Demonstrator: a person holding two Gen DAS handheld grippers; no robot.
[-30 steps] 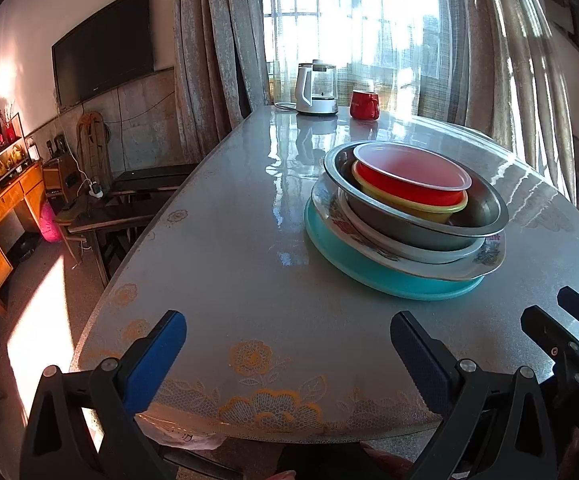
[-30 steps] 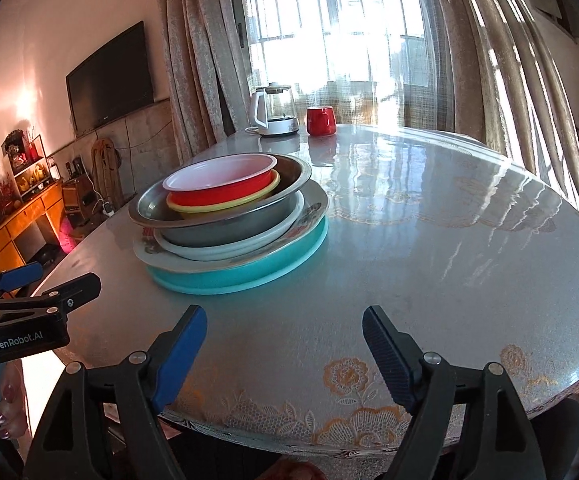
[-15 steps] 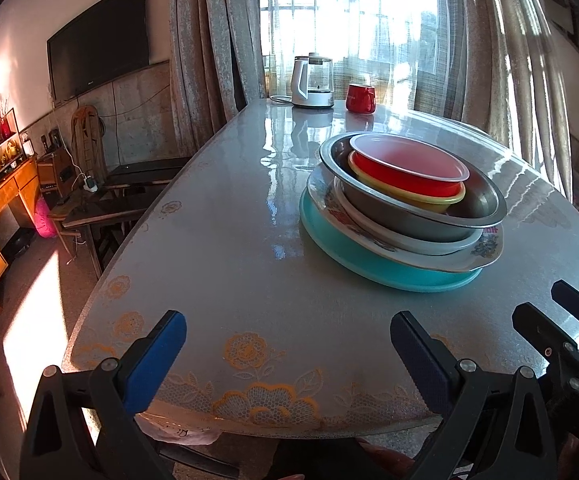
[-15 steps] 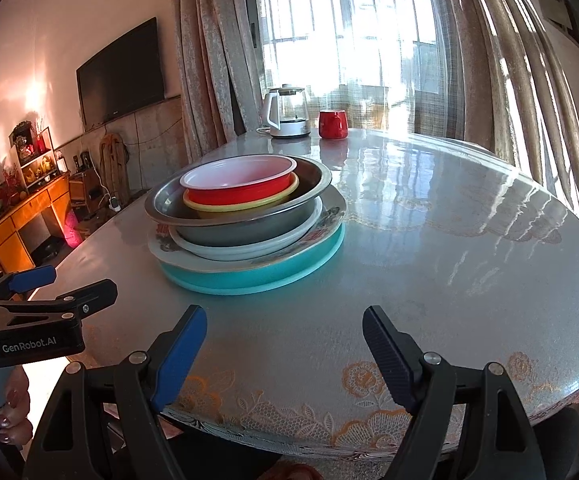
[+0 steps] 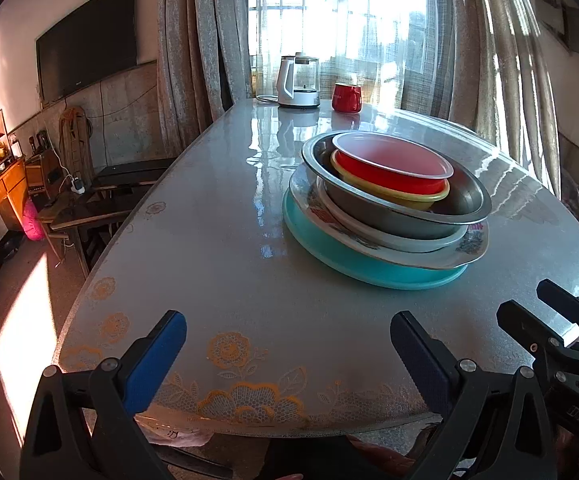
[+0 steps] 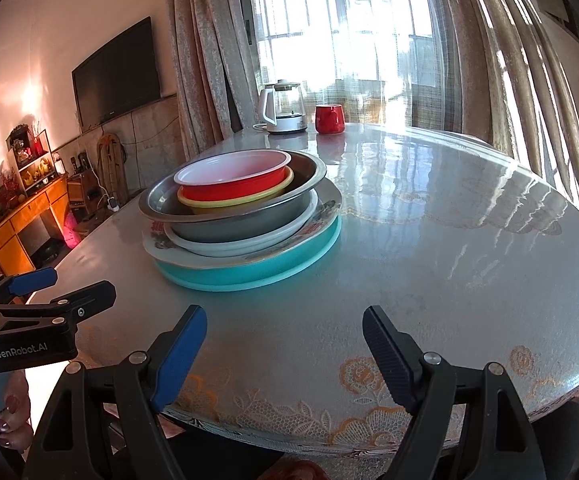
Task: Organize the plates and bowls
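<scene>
Ahead of the left claw [image 5: 288, 344], whose pads are blue, sits a red bowl [image 5: 393, 170], white inside, in a yellow bowl [image 5: 405, 197], a grey metal basin [image 5: 393, 216], a white dish [image 5: 409, 240], a flowered plate [image 5: 469, 246] and a teal plate [image 5: 353, 258]. The grey table [image 5: 229, 240] under both claws bears orange lace flowers.

Both tools match: black angular frames with silver round screws at the joints. The left tongs [image 5: 287, 344] carry bright blue pads on the fingers [image 5: 151, 358]. The right tongs [image 6: 283, 350] show one bright blue pad and one darker, ribbed pad [image 6: 389, 360]. White "GenRobot.AI" lettering marks the left tool's side, and painted fingernails [image 6: 9, 402] show beneath it.
</scene>
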